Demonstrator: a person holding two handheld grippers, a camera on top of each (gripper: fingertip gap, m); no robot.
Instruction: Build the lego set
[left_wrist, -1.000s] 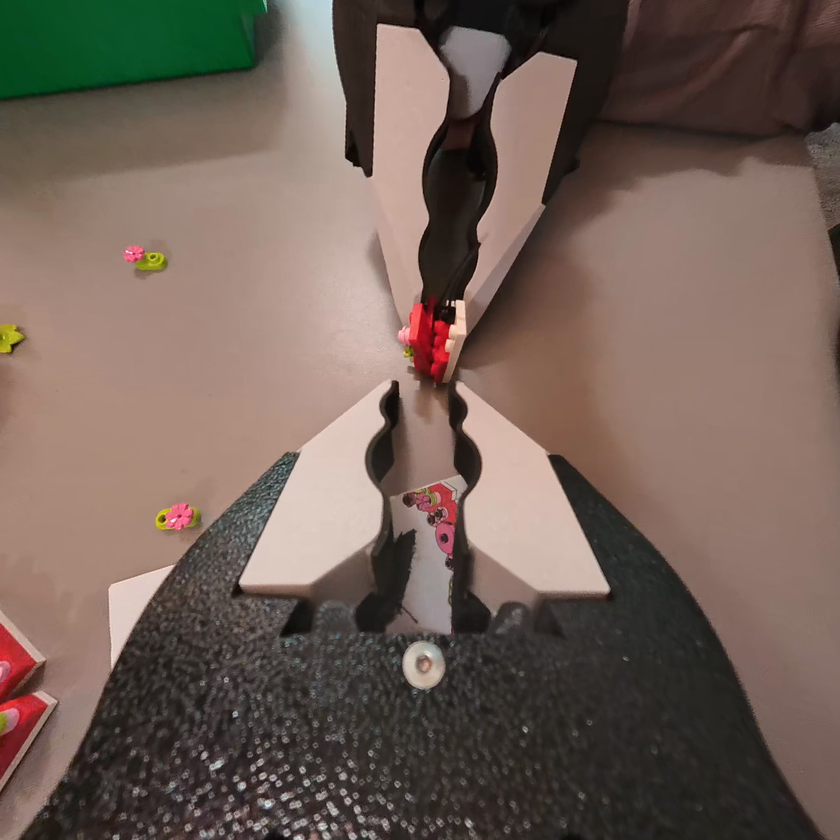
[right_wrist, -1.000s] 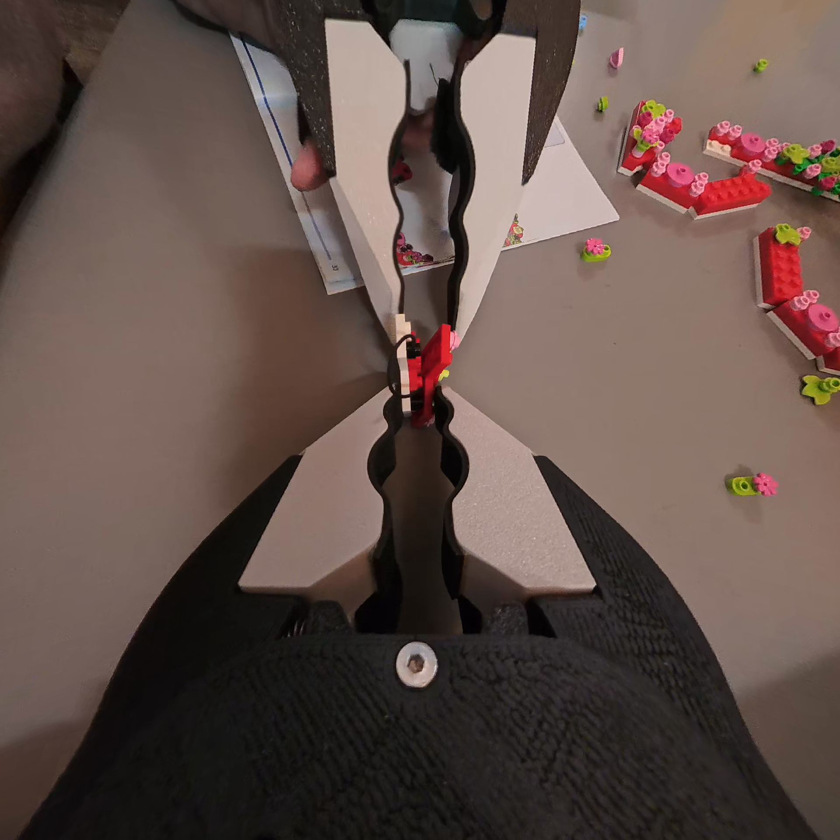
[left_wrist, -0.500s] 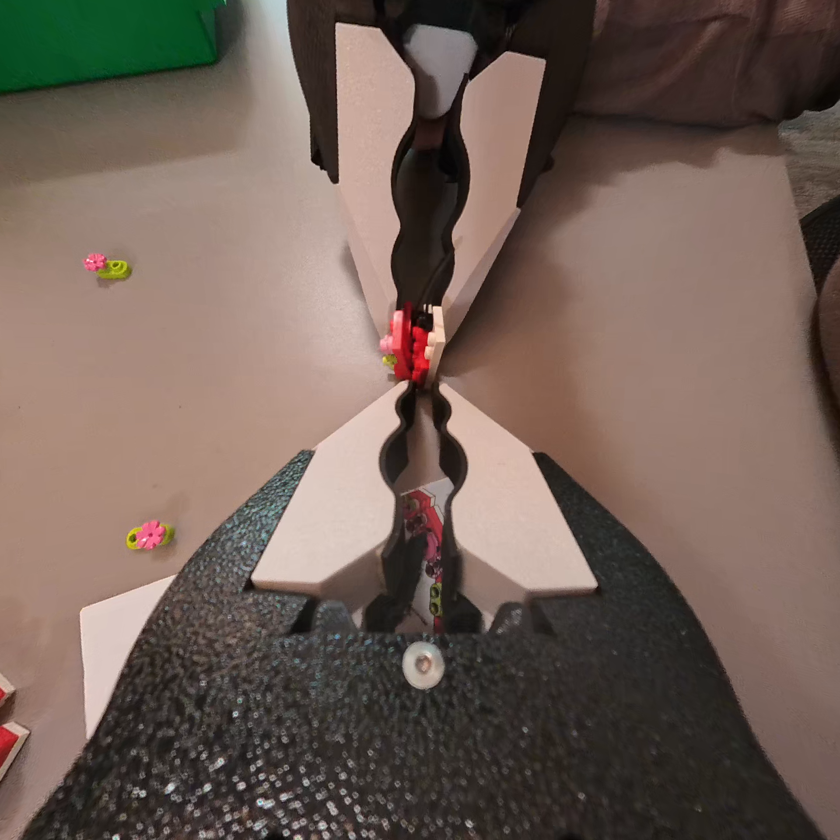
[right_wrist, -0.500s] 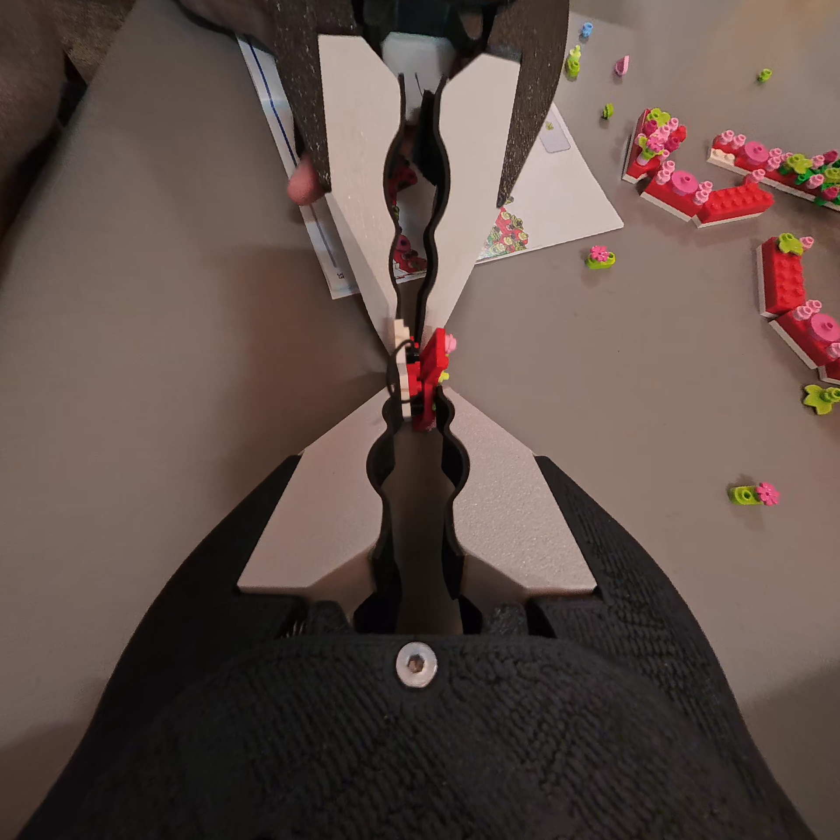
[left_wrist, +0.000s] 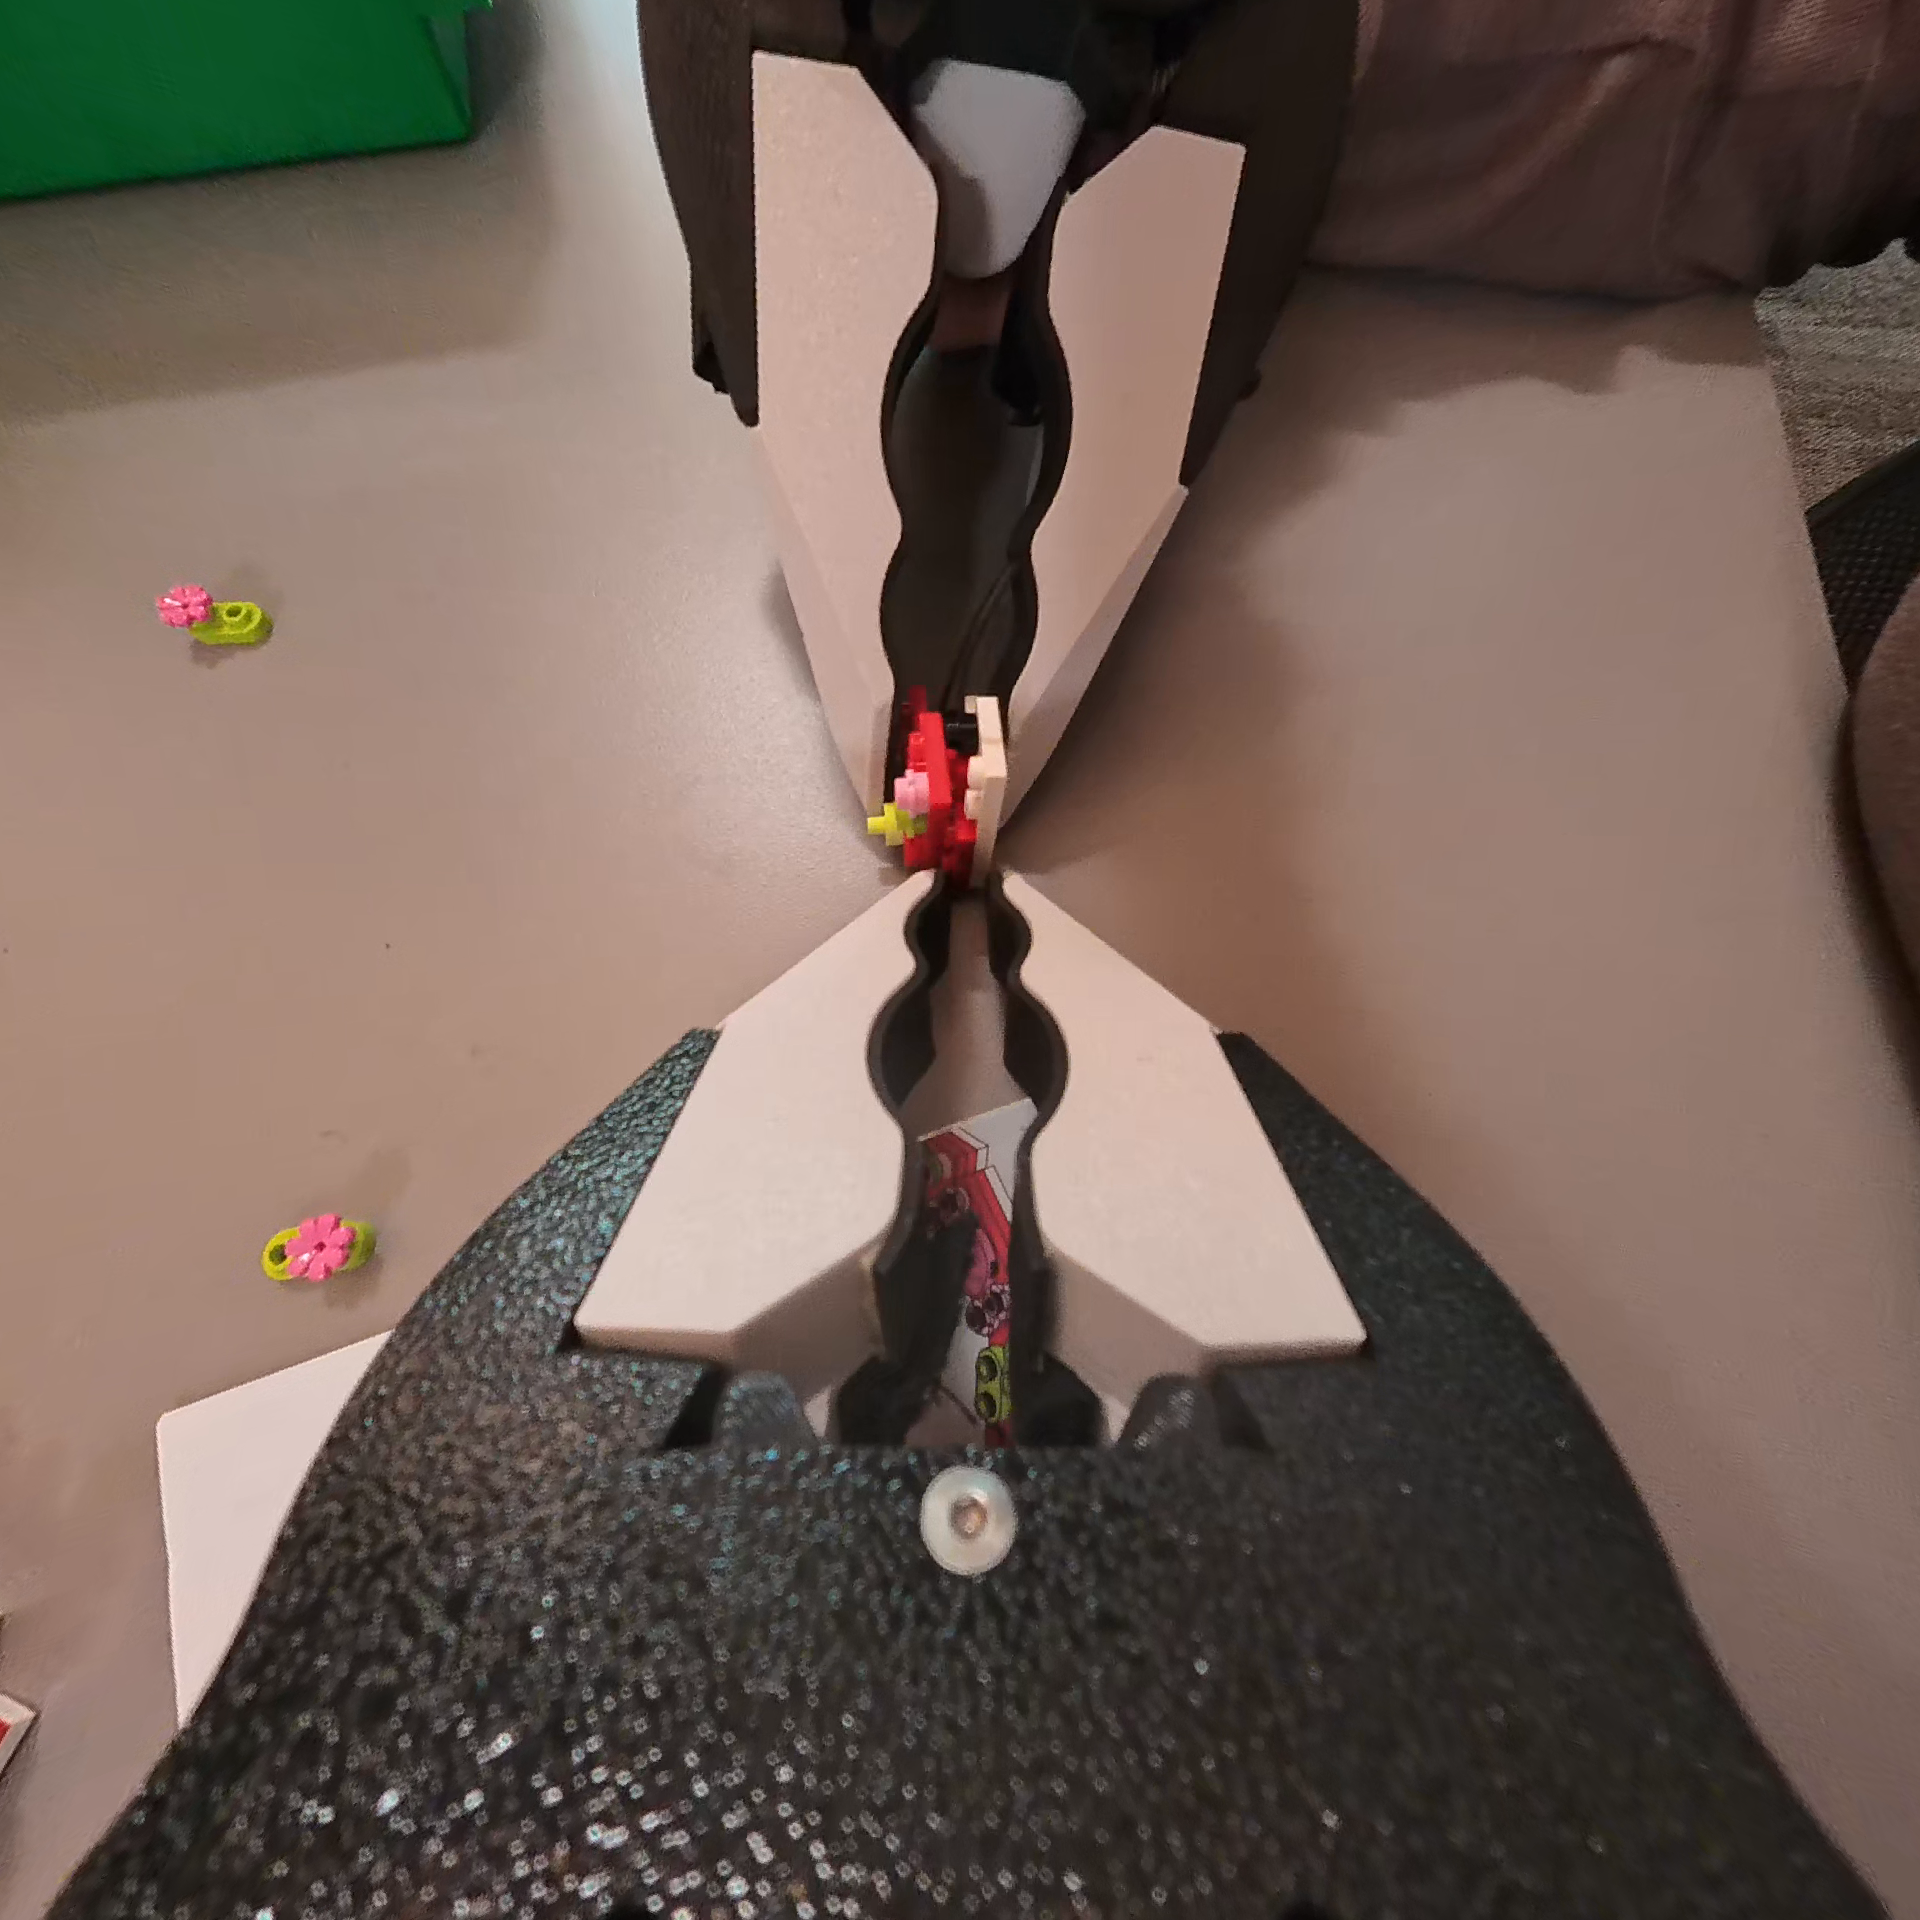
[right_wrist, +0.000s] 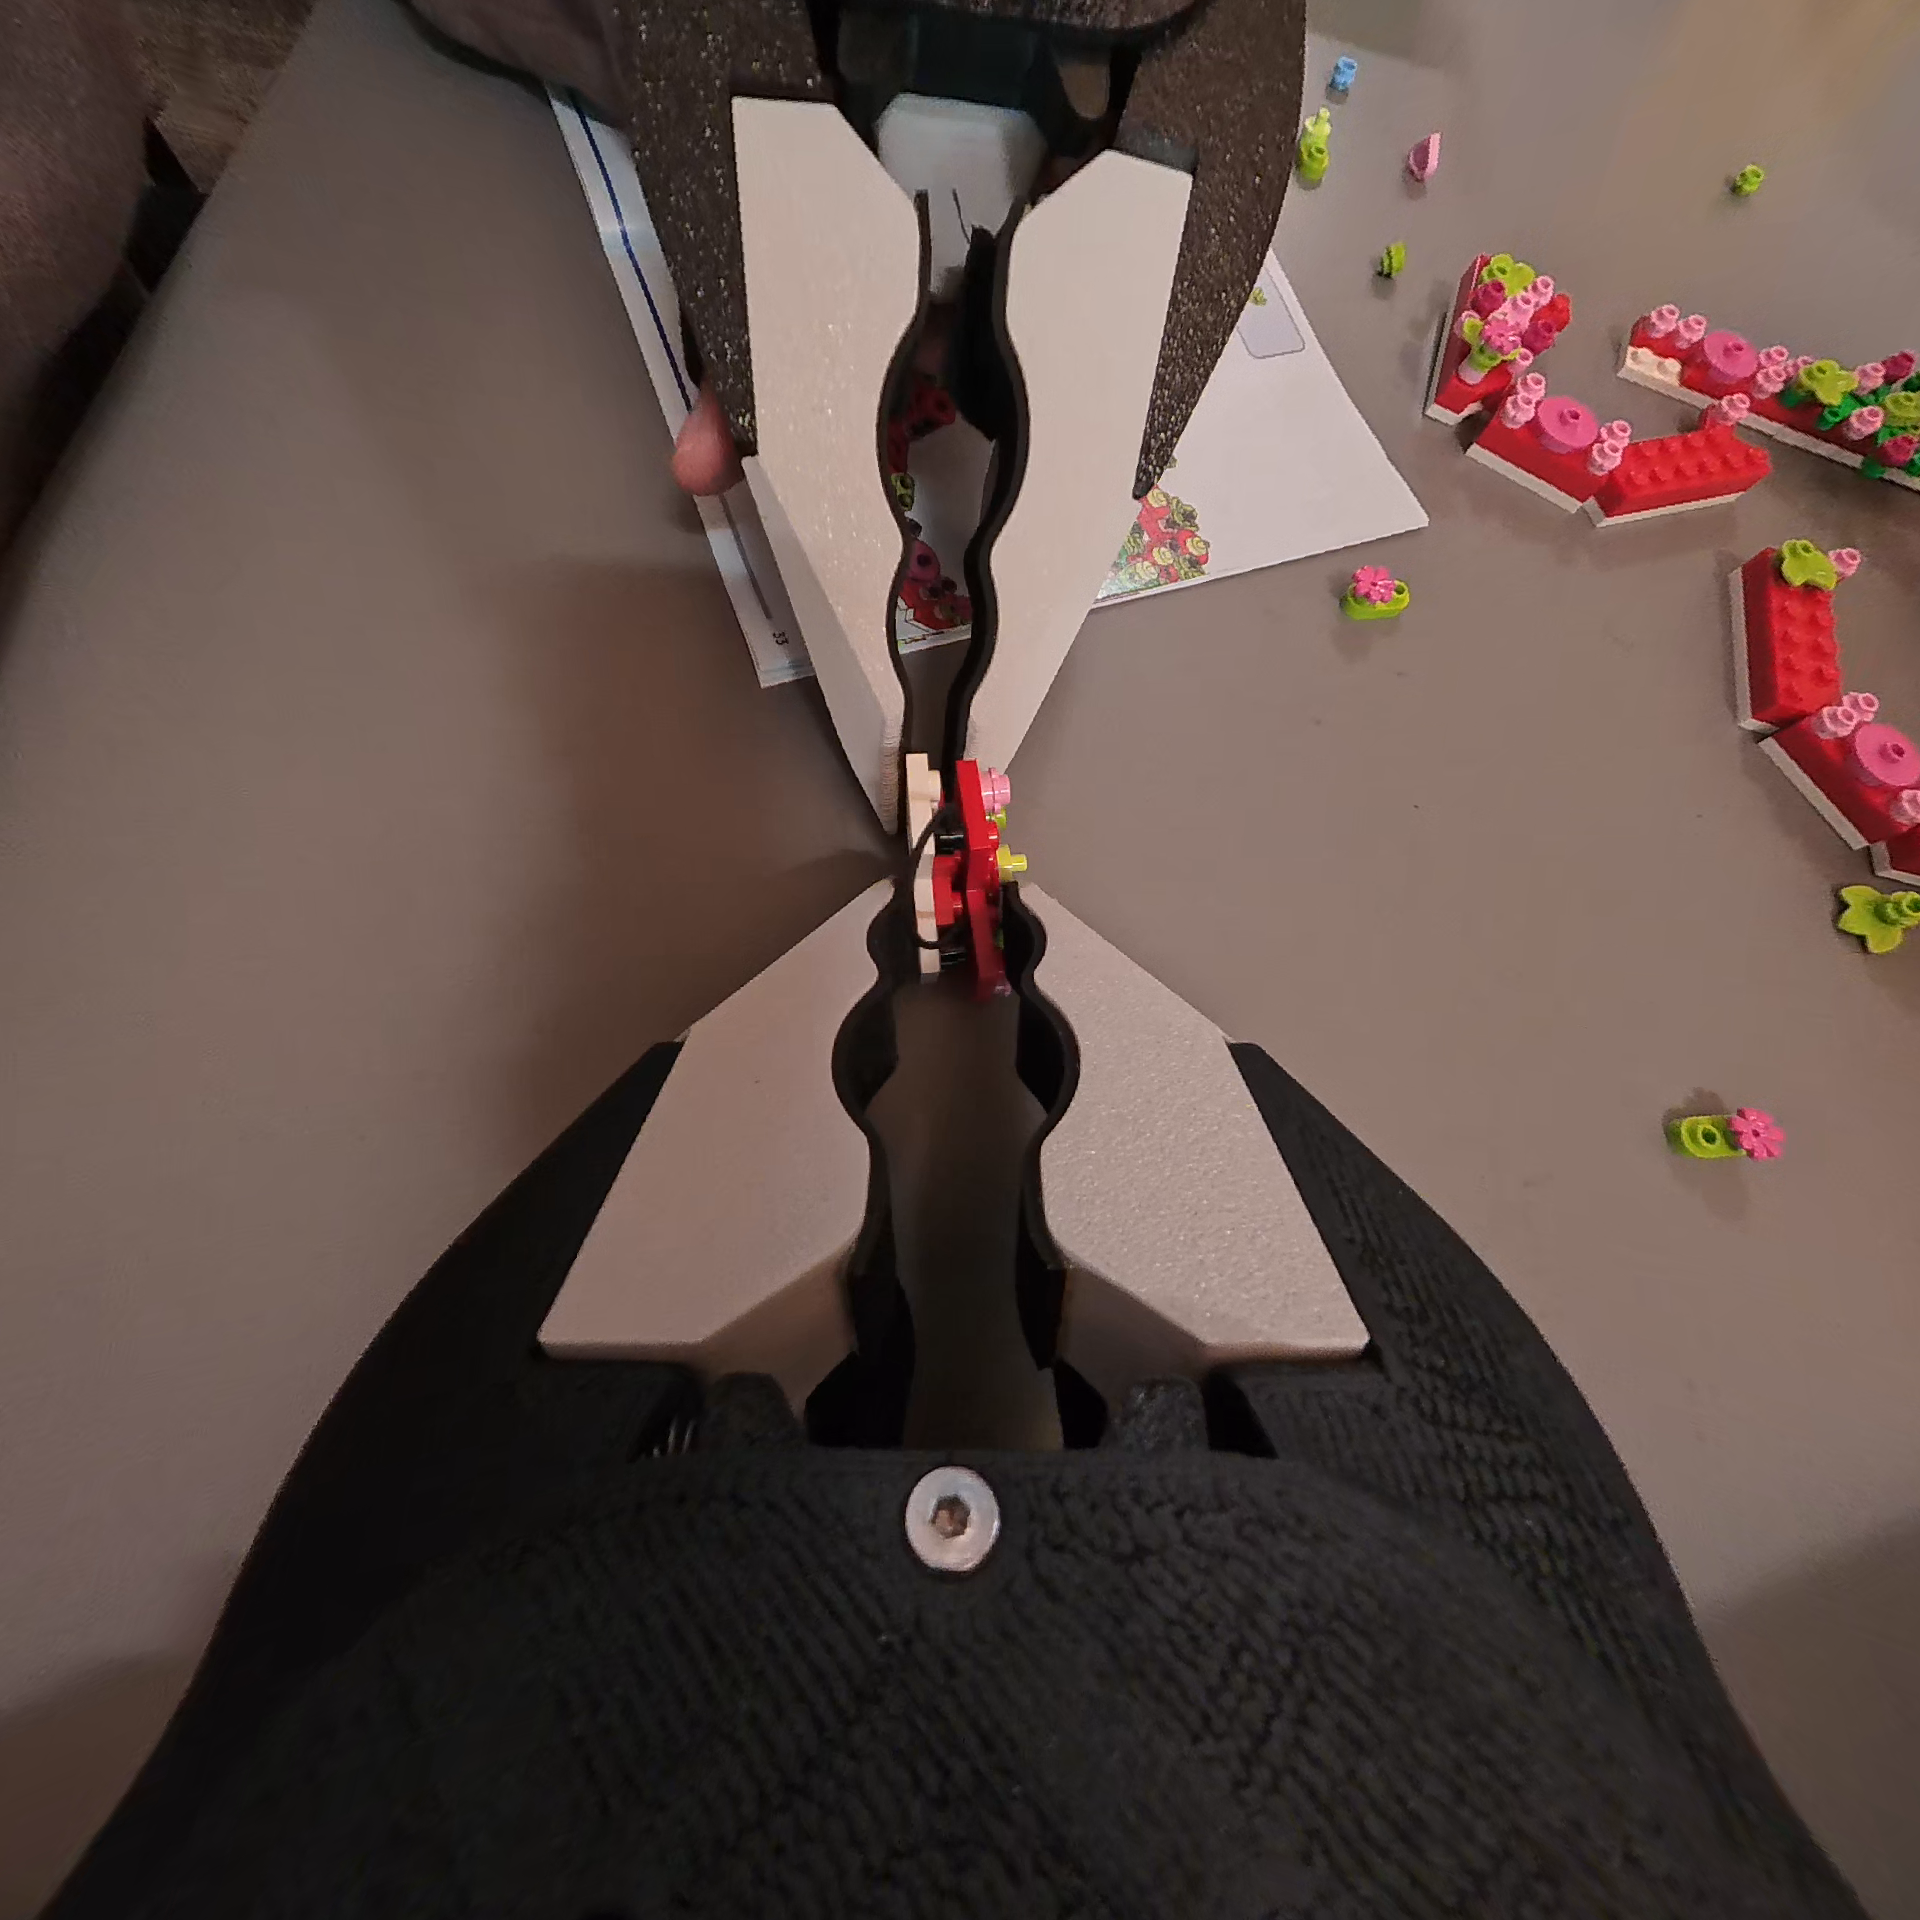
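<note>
A small lego assembly (left_wrist: 940, 800) of red bricks on a white plate, with pink and lime studs, hangs above the grey table between two grippers that meet tip to tip. My right gripper (right_wrist: 954, 930) is shut on its near end (right_wrist: 961, 862); in the left wrist view the right gripper (left_wrist: 940, 790) comes in from the top. My left gripper (left_wrist: 969, 883) has its jaws drawn narrow at the assembly's other end and seems to pinch it. In the right wrist view the left gripper (right_wrist: 940, 769) comes in from above.
A white instruction sheet (right_wrist: 1268, 457) lies under the left gripper. Built red lego sections (right_wrist: 1621, 457) with pink and lime flowers lie at the far right. Loose lime and pink flower pieces (right_wrist: 1374, 592) (left_wrist: 317, 1247) are scattered about. A green box (left_wrist: 208, 94) stands at the back left. My two grippers' fingertips are within a few centimetres of each other.
My left gripper has come forward to the assembly and its jaws have narrowed from open to nearly shut. My right gripper has kept its hold.
</note>
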